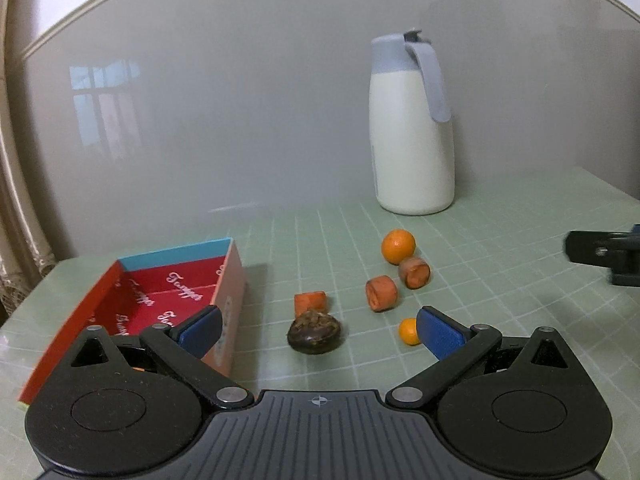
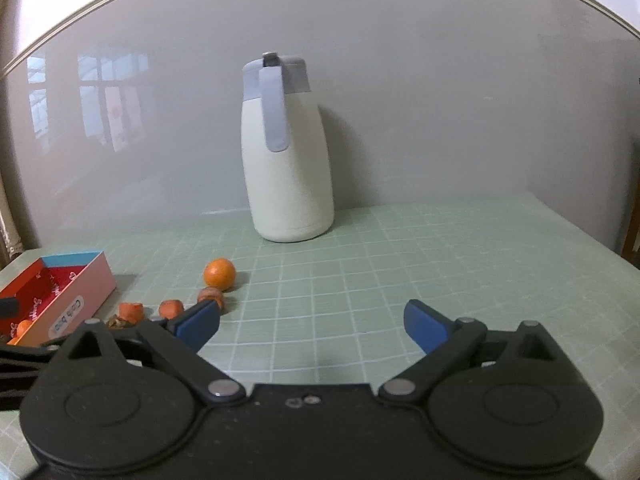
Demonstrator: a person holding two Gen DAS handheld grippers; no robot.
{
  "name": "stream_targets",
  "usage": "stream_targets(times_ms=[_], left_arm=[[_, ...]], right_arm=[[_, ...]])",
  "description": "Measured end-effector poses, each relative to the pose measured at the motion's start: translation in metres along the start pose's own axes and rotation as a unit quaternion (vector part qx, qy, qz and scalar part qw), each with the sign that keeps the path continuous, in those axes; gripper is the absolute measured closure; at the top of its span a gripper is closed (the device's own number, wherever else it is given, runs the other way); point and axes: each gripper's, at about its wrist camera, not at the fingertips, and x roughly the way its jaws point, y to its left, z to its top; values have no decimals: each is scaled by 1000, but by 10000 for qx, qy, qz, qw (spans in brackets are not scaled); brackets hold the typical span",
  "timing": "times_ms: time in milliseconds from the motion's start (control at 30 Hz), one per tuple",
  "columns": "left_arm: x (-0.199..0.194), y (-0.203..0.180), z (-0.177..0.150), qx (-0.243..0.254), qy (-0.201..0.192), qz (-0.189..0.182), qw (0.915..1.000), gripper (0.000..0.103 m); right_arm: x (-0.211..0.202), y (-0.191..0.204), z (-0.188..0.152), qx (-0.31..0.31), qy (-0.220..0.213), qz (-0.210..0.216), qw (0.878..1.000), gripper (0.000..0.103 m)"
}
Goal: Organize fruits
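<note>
Left claw (image 1: 318,330) is spread wide with nothing in it, hovering low over the green gridded surface (image 1: 500,240). Right in the gap between its blue pads sits a dark brown lumpy fruit (image 1: 314,336), and touching that at its 12 o'clock is an orange chunk (image 1: 310,301). Just inside the right pad there's a small orange (image 1: 409,331), partly hidden by the pad.

A bit further out, around 1 o'clock, two more orange chunks (image 1: 381,293) (image 1: 414,272) lie on their sides close together, and the farther one touches a bigger orange (image 1: 398,246) behind it.

Over at 10 o'clock is the red box (image 1: 230,276) with a blue far wall, open on top, pink long side facing the fruit. In the right camera you can see a small orange thing (image 2: 24,327) sitting in its near end, can't tell exactly what.

Right claw (image 2: 312,322) is also wide open and empty, over a bare patch of the grid, with the whole fruit bunch off at its 10 o'clock.

Farthest back, at 12 to 1 o'clock, a white jug (image 1: 412,132) with a grey lid and handle stands upright against the grey wall (image 1: 220,100).
</note>
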Motion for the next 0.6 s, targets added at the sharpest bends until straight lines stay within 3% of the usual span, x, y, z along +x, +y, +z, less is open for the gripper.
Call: stream_targets(times_ms=[200,600], left_arm=[[24,1,0,-164,180,13,9997,1],[57,2,-5,-336,441,69,9984,1]], right_arm=[[0,-6,-1,6,-5,-121,9999,4],[-3,-24,-2,27,-191,-921,9956,3]])
